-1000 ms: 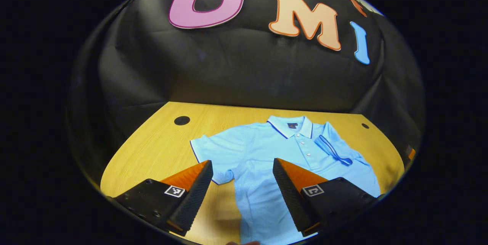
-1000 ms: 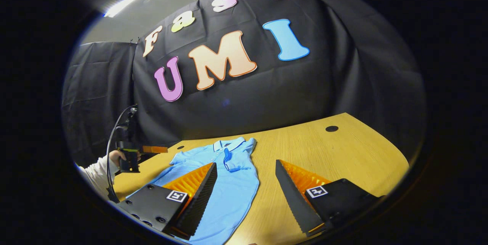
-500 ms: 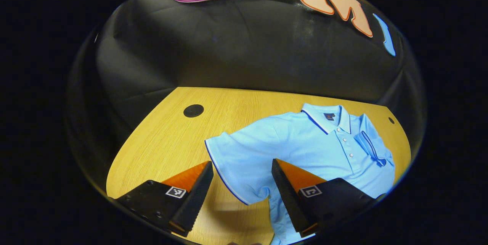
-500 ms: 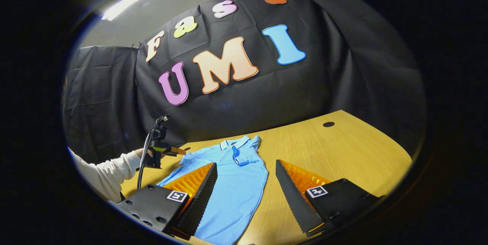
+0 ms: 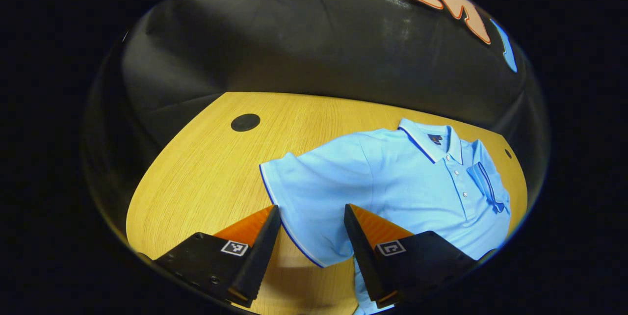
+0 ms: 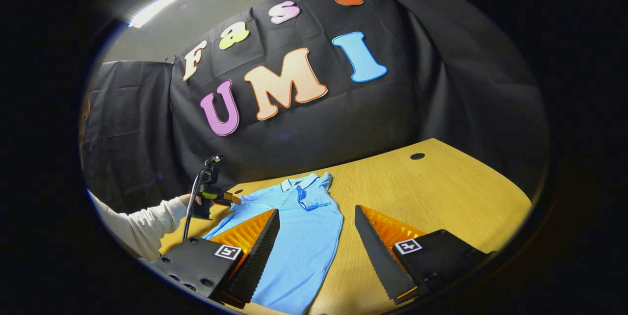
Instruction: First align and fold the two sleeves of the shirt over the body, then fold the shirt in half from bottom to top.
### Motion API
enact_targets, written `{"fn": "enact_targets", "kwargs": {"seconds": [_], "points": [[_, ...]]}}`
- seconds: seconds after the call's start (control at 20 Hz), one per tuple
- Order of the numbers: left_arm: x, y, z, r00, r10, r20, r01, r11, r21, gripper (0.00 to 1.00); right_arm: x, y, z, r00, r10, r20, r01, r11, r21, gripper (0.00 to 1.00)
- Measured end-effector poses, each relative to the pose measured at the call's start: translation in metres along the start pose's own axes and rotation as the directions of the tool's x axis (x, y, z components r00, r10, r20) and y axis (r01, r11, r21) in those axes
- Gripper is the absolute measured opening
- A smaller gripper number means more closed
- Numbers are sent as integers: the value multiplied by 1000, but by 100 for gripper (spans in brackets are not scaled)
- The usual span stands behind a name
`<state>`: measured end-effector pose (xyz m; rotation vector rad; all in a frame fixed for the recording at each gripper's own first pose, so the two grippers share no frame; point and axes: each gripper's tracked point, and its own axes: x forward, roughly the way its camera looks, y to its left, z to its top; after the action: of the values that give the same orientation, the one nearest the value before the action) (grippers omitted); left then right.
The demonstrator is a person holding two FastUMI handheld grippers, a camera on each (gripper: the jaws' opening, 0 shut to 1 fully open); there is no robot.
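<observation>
A light blue polo shirt [image 5: 392, 177] lies face up on the wooden table [image 5: 206, 168]. Its far sleeve [image 5: 483, 185] is folded over the body. The near sleeve [image 5: 304, 197] lies spread flat, its dark-trimmed cuff reaching between my left gripper's fingers. My left gripper [image 5: 311, 217] hangs open just above that sleeve. In the right gripper view the shirt [image 6: 299, 236] runs from collar to hem beside my right gripper [image 6: 316, 222], which stands open above the table, its left finger [image 6: 255, 251] over the shirt's lower body. The left gripper [image 6: 218, 197], held by a hand in a white sleeve, shows at the shirt's far side.
A round black cable hole [image 5: 245, 122] sits in the table left of the shirt, and another [image 6: 417, 156] shows near the far right edge. Black cloth walls close the table's back and sides. Bare wood lies to the right of the shirt [image 6: 441, 197].
My left gripper has moved forward and left, down toward the spread sleeve, which now lies between its fingers. The right gripper has barely shifted.
</observation>
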<state>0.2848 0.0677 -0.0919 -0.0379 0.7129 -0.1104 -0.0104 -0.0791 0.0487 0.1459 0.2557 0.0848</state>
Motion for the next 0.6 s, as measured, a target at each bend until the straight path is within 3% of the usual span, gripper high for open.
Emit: {"fn": "enact_targets", "kwargs": {"seconds": [0.25,0.35,0.5,0.6], "points": [[4,0,1,1000,-1,4,1,1000,22,68,0,-2,-4,1000,-14,-7,14,1000,2,97],[5,-2,3,1000,-18,13,17,1000,26,55,1,0,-6,1000,-8,-12,8,1000,4,97],[7,-9,5,999,-39,20,39,999,14,20,1,2,-10,1000,-8,-18,8,1000,11,97],[8,-10,5,999,-34,16,33,999,24,7,1,5,-14,1000,-6,-22,6,1000,14,97]]}}
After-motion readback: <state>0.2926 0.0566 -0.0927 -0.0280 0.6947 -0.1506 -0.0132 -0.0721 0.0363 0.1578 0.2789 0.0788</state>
